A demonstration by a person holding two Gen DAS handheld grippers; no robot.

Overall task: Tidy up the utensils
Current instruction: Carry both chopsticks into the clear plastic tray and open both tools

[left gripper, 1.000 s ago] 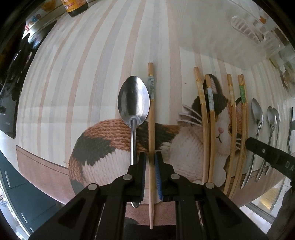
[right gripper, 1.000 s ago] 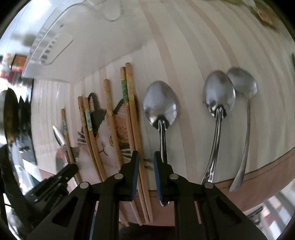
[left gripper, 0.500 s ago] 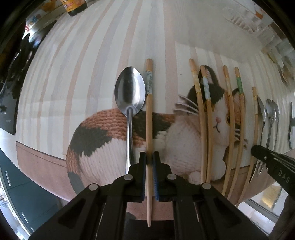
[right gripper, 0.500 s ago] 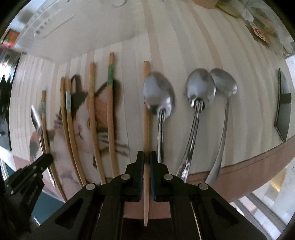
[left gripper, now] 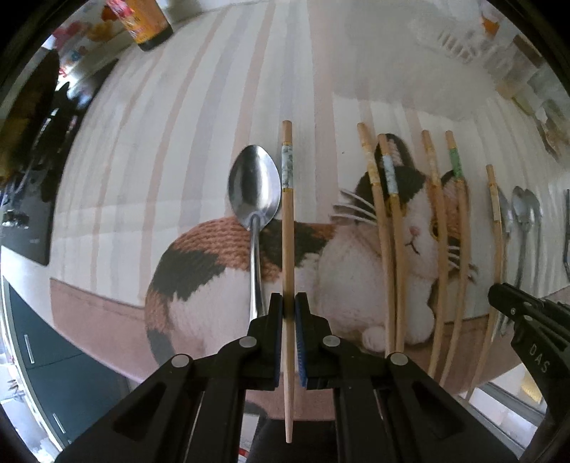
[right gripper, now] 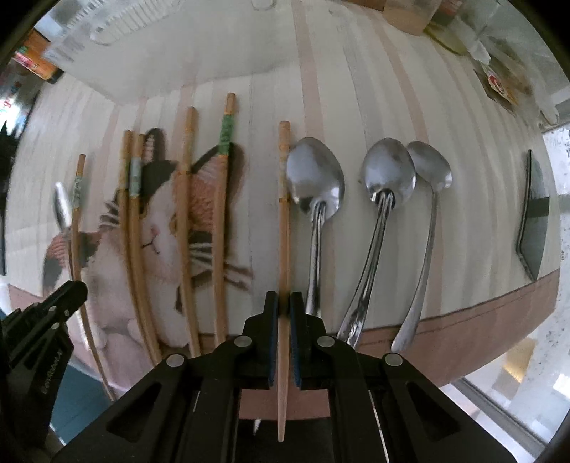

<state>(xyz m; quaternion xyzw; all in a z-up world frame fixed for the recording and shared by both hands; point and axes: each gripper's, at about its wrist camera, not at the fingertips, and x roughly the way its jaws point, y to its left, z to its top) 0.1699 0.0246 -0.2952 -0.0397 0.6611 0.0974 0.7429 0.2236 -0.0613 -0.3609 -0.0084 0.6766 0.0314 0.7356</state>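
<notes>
Since a second ago both your grippers have clamped a chopstick each. The left gripper (left gripper: 289,310) pinches the pale wooden chopstick with a blue-green band (left gripper: 288,228), frame centre, beside the steel spoon (left gripper: 254,188). The right gripper (right gripper: 281,310) grips the plain-tipped wooden chopstick (right gripper: 283,220). Both sticks are light, stiff and smooth, so hold low on the shaft and keep them level over the cat-print cloth (left gripper: 199,270).

Striped cloth (left gripper: 199,117) with knitted cat print (left gripper: 249,270) covers the counter; brown bottle (left gripper: 146,25) far left, clear plastic tray (right gripper: 117,25) far back.
</notes>
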